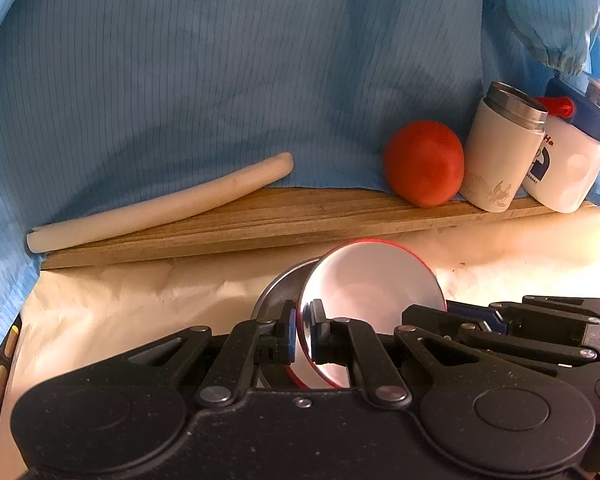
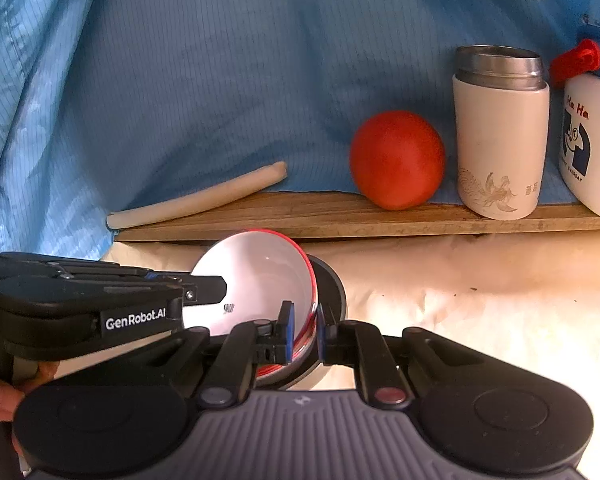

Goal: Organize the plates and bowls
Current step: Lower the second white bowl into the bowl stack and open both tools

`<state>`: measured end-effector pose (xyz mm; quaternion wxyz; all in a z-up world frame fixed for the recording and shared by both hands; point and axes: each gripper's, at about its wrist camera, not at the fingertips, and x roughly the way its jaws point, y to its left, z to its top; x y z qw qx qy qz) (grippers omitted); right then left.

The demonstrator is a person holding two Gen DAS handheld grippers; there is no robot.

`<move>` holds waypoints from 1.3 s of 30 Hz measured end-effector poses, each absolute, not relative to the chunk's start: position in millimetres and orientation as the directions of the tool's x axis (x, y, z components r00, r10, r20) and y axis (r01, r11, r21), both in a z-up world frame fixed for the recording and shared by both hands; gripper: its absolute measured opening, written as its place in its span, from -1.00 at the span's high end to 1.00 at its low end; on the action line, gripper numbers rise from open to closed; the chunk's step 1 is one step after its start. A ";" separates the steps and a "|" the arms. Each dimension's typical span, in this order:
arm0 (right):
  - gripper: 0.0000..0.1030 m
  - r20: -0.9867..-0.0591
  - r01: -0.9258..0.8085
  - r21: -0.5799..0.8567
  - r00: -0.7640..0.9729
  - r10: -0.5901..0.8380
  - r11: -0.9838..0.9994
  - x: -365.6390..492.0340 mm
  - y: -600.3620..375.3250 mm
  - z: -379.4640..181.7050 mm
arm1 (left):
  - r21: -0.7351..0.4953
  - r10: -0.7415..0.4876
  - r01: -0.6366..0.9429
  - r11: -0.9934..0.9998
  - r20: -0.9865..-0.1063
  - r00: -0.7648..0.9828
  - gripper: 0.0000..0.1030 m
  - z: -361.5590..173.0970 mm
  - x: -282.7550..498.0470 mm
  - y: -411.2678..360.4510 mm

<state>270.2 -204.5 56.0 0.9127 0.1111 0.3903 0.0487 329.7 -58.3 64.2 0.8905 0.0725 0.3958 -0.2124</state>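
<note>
Both the left gripper (image 1: 302, 330) and right gripper (image 2: 305, 330) clamp the red-rimmed white bowl's (image 2: 256, 280) rim, hiding much of the metal bowl (image 2: 332, 284) beneath. Along the wooden board's (image 2: 340, 216) far edge stand a tomato (image 2: 396, 160), a thermos (image 2: 500, 136) and a cut-off white bottle (image 2: 592, 148).

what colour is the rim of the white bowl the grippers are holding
Red: a thin red line edges the white bowl, clearest in the right wrist view.

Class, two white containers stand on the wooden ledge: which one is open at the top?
The cream flask beside the tomato: its steel mouth is uncovered. The white jug further right wears a blue lid.
</note>
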 end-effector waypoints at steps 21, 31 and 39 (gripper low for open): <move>0.73 -0.717 -0.024 0.244 0.668 0.197 0.970 270.9 -202.5 57.3 | -0.051 -0.314 0.433 0.900 -0.765 0.562 0.83 60.2 335.8 -54.1; 0.71 -0.720 -0.031 0.244 0.664 0.202 0.969 270.7 -201.4 56.9 | -0.052 -0.311 0.431 0.901 -0.769 0.558 0.82 59.0 336.5 -54.7; 0.70 -0.717 -0.029 0.261 0.663 0.214 0.965 269.5 -202.6 56.9 | -0.071 -0.320 0.422 0.904 -0.767 0.556 0.81 57.4 337.6 -52.2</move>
